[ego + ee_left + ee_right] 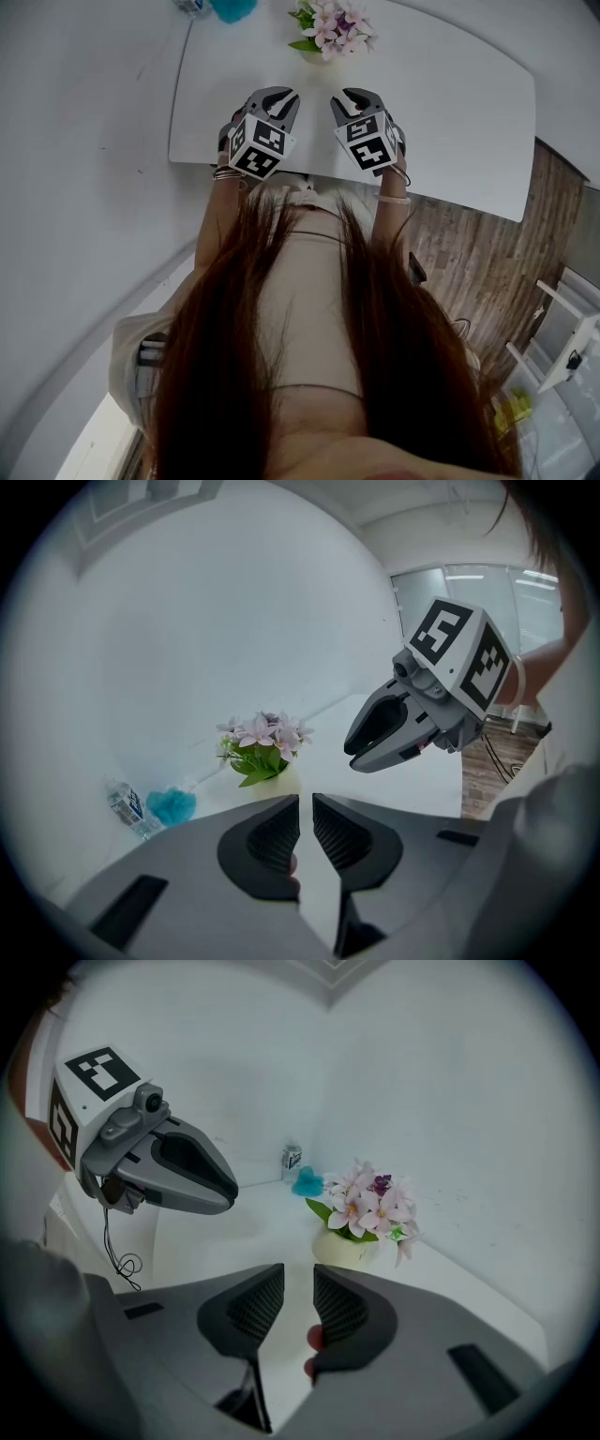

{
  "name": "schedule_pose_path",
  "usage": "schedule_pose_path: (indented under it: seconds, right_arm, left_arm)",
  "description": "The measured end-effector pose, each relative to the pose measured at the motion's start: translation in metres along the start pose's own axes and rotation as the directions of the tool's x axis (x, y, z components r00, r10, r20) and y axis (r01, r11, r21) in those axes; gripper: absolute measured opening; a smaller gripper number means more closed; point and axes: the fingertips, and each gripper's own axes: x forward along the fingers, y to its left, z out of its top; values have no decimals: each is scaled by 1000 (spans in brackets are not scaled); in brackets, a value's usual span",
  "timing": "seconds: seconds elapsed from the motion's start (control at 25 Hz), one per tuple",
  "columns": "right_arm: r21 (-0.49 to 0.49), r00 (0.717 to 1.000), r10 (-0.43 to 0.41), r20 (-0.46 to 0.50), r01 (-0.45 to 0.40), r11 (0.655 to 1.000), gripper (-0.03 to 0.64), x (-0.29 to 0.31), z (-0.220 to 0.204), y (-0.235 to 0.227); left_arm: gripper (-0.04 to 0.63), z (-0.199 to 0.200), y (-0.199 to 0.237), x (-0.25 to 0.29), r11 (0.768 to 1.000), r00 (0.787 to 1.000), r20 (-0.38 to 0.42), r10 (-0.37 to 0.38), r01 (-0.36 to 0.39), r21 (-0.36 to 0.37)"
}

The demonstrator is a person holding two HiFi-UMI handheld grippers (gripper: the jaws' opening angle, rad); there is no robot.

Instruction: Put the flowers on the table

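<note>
A small pale pot of pink and purple flowers (333,26) stands on the white table (450,112) near its far edge. Both grippers hover side by side over the table's near part, pointing toward the pot and well short of it. My left gripper (277,94) shows only a narrow gap between its jaws, with nothing in it. In the left gripper view the flowers (262,733) sit beyond the left gripper (306,808). My right gripper (357,95) has a slightly wider gap, also empty; in its own view the flowers (370,1204) stand just past the right gripper (298,1283).
A water bottle (127,808) and a teal fluffy object (172,805) lie at the table's far corner against the white wall. Wooden floor (469,253) runs along the table's right side, with a white rack (562,347) further off.
</note>
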Motion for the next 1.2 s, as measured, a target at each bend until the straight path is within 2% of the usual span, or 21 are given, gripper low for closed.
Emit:
schedule_pose_path:
  seconds: [0.28, 0.72, 0.92, 1.2]
  right_arm:
    - [2, 1000, -30, -2, 30, 1000, 98, -2, 8, 15]
    - [32, 995, -97, -3, 97, 995, 77, 0, 27, 39]
    - [46, 990, -143, -7, 143, 989, 60, -3, 30, 43]
    - [47, 982, -190, 2, 189, 981, 39, -7, 35, 40]
  left_arm:
    - [37, -5, 9, -17, 1000, 1000, 31, -2, 2, 13]
    - [14, -18, 22, -35, 997, 995, 80, -52, 47, 57]
    - [5, -20, 26, -39, 995, 994, 97, -49, 40, 92]
    - [5, -17, 31, -43, 995, 991, 129, -40, 28, 92]
